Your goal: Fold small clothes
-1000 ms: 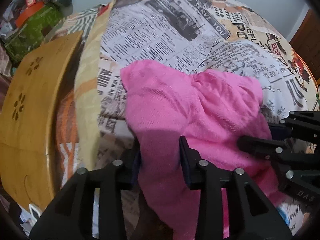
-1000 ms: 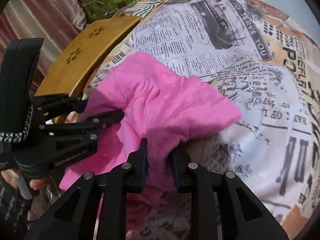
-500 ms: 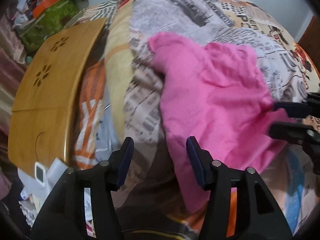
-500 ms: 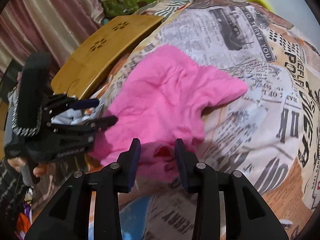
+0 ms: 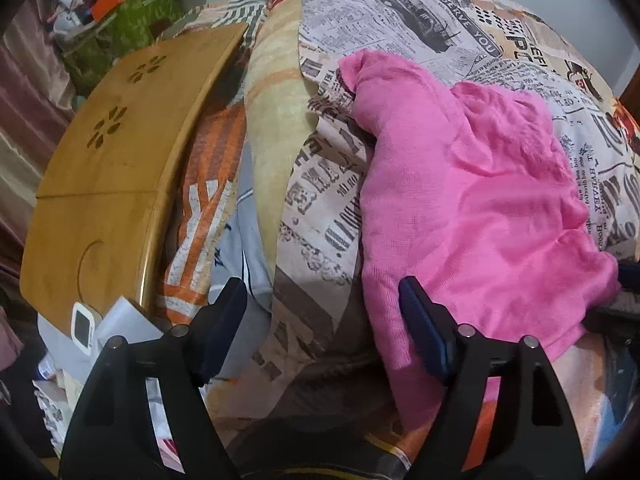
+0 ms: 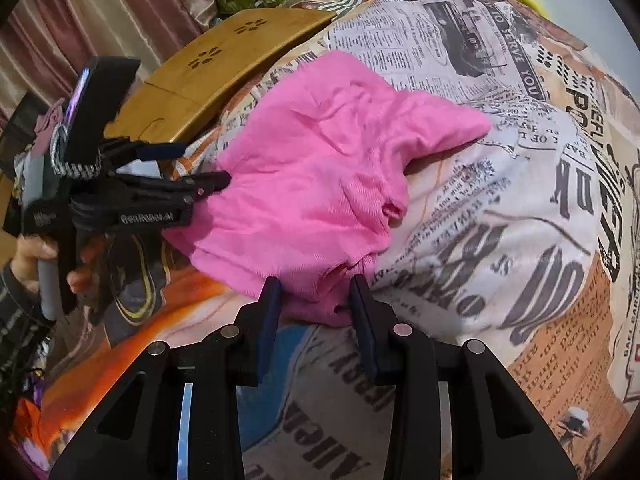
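Note:
A small pink garment (image 5: 472, 184) lies crumpled on a newspaper-print bedspread (image 5: 400, 12); it also shows in the right wrist view (image 6: 320, 168). My left gripper (image 5: 324, 320) is open and empty, its right finger (image 5: 420, 328) at the garment's near left edge. In the right wrist view the left gripper (image 6: 200, 168) sits at the garment's left side. My right gripper (image 6: 316, 312) is open, its fingers straddling the garment's near hem without pinching it. Its fingertips (image 5: 628, 276) show at the right edge of the left wrist view.
A wooden lap table (image 5: 116, 184) lies left of the bedspread, also seen in the right wrist view (image 6: 224, 64). A small white device (image 5: 82, 328) and papers sit by its near end. Green boxes and clutter (image 5: 116, 28) stand behind. Curtains (image 6: 100, 12) hang at the left.
Both grippers have let go of the pink garment and opened. They have pulled back toward me, and the garment now rests on the bedspread.

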### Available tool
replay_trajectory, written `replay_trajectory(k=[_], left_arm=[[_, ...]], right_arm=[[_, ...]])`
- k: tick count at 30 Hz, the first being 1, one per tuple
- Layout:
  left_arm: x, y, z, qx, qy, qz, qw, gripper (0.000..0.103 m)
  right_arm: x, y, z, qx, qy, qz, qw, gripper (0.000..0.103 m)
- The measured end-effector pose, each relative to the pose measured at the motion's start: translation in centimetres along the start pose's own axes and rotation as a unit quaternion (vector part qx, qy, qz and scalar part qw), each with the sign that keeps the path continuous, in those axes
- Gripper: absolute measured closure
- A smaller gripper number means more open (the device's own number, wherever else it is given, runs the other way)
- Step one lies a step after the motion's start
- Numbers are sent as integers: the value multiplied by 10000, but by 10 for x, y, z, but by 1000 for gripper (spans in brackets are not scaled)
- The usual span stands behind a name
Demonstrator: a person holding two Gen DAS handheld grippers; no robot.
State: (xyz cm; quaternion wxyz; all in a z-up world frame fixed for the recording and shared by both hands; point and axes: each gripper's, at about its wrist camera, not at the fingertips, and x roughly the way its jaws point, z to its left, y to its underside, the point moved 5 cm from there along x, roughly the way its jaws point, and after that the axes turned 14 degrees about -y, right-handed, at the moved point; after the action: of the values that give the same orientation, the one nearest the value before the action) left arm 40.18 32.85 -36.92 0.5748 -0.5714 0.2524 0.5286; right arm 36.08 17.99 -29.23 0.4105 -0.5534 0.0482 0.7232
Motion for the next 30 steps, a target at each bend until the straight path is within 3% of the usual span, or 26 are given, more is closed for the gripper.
replay_trajectory(k=[2, 7, 12, 16, 18, 21, 23, 28, 30], left_arm=[[-8, 1, 3, -155, 96, 30, 9998, 26], [-56, 1, 0, -198, 243, -344, 9989, 26], [-87, -8, -37, 36, 391, -629, 9972, 26], [-74, -10, -68, 193, 404, -367, 9983, 26], [-63, -2, -84, 271, 519, -144, 9982, 26], [-56, 15, -99, 348, 559, -111, 9978, 26], [-58, 24, -100, 267, 525, -203, 9981, 26], [-71, 33, -93, 329, 566, -19, 9979, 30], [-95, 36, -84, 310, 490, -233, 9980, 32]], right_arm=[[-3, 1, 4, -37, 59, -39, 10000, 70], [-24, 5, 10, 22, -55, -233, 9997, 68], [-61, 4, 23, 35, -229, -755, 9969, 68], [-94, 9, 30, -104, -62, -1154, 9932, 68], [-107, 14, 30, -167, 15, -1245, 9921, 68], [-122, 21, 29, -224, 133, -1373, 9902, 68], [-130, 25, 26, -215, 199, -1463, 9888, 68], [-147, 33, 24, -117, 124, -1700, 9853, 67], [-154, 35, 28, -94, 90, -1807, 9835, 67]])
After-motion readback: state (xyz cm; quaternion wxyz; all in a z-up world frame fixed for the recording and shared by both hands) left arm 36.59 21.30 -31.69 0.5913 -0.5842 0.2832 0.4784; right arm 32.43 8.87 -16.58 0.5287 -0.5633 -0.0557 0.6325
